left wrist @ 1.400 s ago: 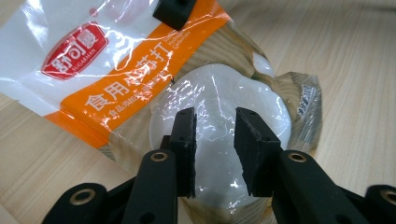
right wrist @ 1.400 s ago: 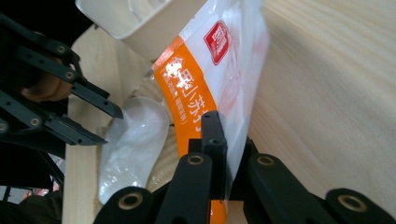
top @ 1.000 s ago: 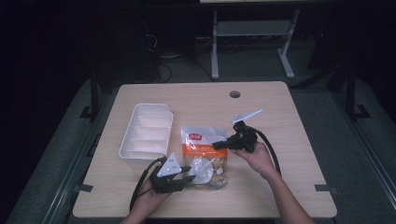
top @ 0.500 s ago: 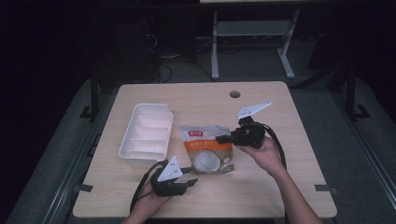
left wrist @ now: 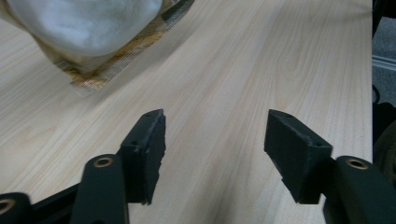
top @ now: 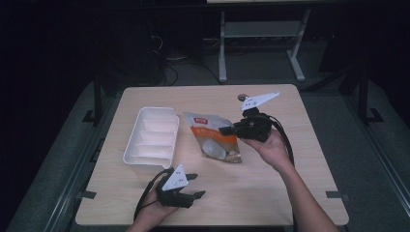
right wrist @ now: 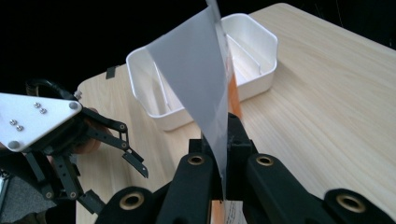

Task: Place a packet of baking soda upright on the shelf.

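1. The tray (top: 152,137) stands at the counter's (top: 300,193) left.
2. The left gripper (top: 192,186) rests low at the near edge; its fingers (left wrist: 148,140) have just been opening and are released, with nothing between them.
3. The pouch (top: 212,137) is lifted by one edge, clenched in the right gripper (top: 226,130). Next, carrying it to the tray seems called for.

The snack bag (top: 212,137) bears a red label, too small to read.

The left gripper (top: 193,186) has let go, jaws just opening wide; the orange-and-clear plastic pouch (top: 215,137) now hangs lifted from the right gripper (top: 226,130).
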The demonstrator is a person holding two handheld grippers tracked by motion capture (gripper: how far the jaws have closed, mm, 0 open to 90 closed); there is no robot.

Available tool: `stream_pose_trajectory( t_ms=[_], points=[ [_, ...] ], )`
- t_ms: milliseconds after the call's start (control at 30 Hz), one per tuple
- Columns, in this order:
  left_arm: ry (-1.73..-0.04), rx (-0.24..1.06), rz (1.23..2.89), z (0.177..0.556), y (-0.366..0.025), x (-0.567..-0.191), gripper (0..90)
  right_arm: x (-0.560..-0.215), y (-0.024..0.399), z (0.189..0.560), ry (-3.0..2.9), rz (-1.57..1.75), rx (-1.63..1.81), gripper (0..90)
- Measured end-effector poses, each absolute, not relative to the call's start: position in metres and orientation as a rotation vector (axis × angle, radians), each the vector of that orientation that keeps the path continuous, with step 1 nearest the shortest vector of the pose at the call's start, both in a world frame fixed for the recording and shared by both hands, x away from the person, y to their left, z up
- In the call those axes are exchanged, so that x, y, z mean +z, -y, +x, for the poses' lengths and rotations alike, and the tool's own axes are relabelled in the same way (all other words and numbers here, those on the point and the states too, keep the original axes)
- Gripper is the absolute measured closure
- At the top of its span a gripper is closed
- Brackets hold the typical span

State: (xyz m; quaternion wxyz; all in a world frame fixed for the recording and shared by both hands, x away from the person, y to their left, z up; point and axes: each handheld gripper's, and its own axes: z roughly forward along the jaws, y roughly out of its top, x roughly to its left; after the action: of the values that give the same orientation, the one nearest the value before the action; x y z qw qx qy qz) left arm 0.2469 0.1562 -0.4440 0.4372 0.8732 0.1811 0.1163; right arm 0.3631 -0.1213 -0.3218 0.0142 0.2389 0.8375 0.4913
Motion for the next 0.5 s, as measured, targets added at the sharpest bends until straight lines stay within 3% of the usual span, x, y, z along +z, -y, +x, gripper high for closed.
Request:
stream_pose_trajectory(
  t_ms=[500],
  points=[
    [-0.440,0.285,2.185,0.243,-0.161,-0.447,29.1,-0.299,0.093,0.369,-2.604,0.676,1.517,89.9]
  ],
)
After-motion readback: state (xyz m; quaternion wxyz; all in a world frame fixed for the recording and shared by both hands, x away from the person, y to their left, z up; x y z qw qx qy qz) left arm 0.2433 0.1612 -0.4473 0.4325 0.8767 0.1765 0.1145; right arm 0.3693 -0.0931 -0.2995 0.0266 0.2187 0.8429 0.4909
